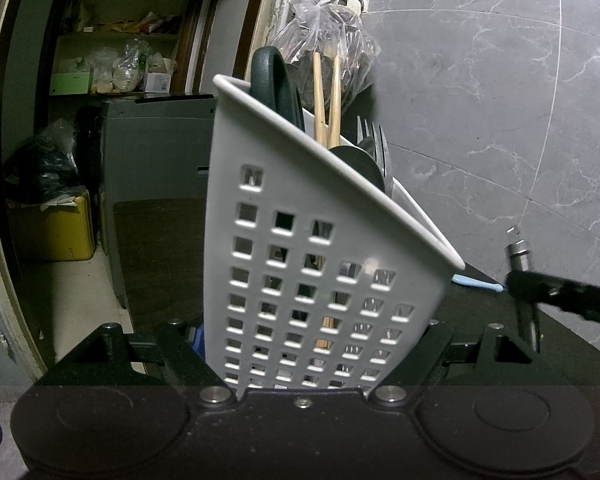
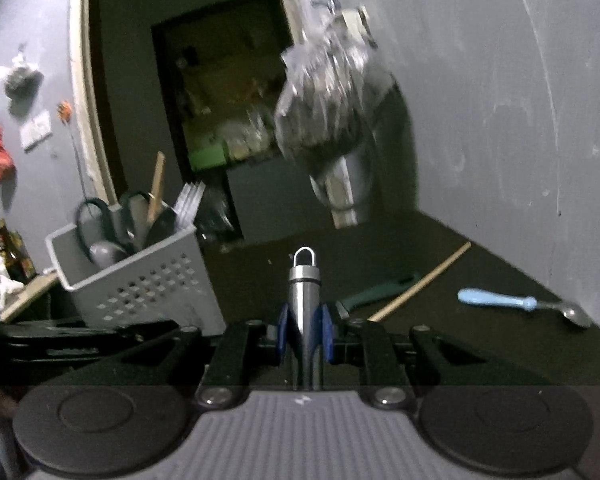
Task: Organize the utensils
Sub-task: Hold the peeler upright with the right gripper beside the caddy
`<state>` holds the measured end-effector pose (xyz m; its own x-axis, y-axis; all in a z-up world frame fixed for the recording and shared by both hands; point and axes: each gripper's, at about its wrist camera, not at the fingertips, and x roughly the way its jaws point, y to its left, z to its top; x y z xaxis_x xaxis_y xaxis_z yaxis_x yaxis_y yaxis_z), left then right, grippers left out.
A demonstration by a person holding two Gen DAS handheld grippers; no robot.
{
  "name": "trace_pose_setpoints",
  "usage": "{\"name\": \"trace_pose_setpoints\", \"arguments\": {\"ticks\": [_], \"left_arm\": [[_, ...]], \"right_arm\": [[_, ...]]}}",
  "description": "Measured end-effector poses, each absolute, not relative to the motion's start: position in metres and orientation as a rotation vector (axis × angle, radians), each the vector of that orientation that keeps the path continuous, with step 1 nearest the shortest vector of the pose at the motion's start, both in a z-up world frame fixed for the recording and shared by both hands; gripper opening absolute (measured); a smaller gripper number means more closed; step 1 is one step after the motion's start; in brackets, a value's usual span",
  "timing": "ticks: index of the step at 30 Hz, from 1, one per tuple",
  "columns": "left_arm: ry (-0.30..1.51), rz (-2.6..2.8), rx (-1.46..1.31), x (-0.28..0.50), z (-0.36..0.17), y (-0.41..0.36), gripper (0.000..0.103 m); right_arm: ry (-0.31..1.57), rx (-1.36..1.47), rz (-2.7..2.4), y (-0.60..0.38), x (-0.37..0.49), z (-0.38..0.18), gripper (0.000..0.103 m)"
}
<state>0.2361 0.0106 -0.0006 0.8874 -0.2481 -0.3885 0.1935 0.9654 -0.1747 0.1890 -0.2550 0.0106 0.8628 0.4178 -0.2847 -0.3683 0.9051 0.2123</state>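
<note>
My left gripper [image 1: 304, 364] is shut on a white perforated utensil caddy [image 1: 300, 280], which is tilted; it also shows in the right wrist view [image 2: 140, 276]. The caddy holds dark scissors [image 1: 274, 84], two wooden chopsticks [image 1: 326, 96], a fork [image 1: 374, 140] and a dark spoon [image 1: 360, 168]. My right gripper [image 2: 305, 332] is shut on a steel-handled utensil [image 2: 304, 284] with a hanging loop at its end; that utensil shows at the right in the left wrist view [image 1: 522, 276]. A blue-handled spoon [image 2: 516, 302], a single chopstick [image 2: 424, 280] and a green-handled tool [image 2: 376, 292] lie on the dark counter [image 2: 480, 352].
A grey marble wall [image 1: 500, 100] backs the counter. A clear plastic bag [image 1: 328, 28] hangs at the wall corner. An open doorway [image 1: 120, 80] on the left leads to a storeroom with shelves and a yellow box [image 1: 56, 228].
</note>
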Motion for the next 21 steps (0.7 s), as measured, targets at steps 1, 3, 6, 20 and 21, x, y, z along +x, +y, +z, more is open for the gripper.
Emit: {"name": "trace_pose_setpoints", "arguments": {"ticks": [1, 3, 6, 20, 21], "left_arm": [[0.421, -0.230, -0.132, 0.236, 0.000, 0.011, 0.081], [0.420, -0.230, -0.132, 0.236, -0.001, 0.011, 0.081], [0.420, -0.229, -0.132, 0.236, -0.001, 0.011, 0.081], [0.421, -0.230, -0.132, 0.236, -0.001, 0.011, 0.081], [0.421, -0.229, -0.132, 0.236, -0.001, 0.011, 0.081]], "right_arm": [[0.315, 0.157, 0.427, -0.256, 0.186, 0.013, 0.020], [0.278, 0.160, 0.453, -0.258, 0.178, 0.022, 0.020], [0.234, 0.157, 0.463, -0.260, 0.171, 0.034, 0.020], [0.187, 0.110, 0.428, -0.243, 0.169, 0.026, 0.020], [0.187, 0.101, 0.423, -0.241, 0.168, 0.024, 0.020]]}}
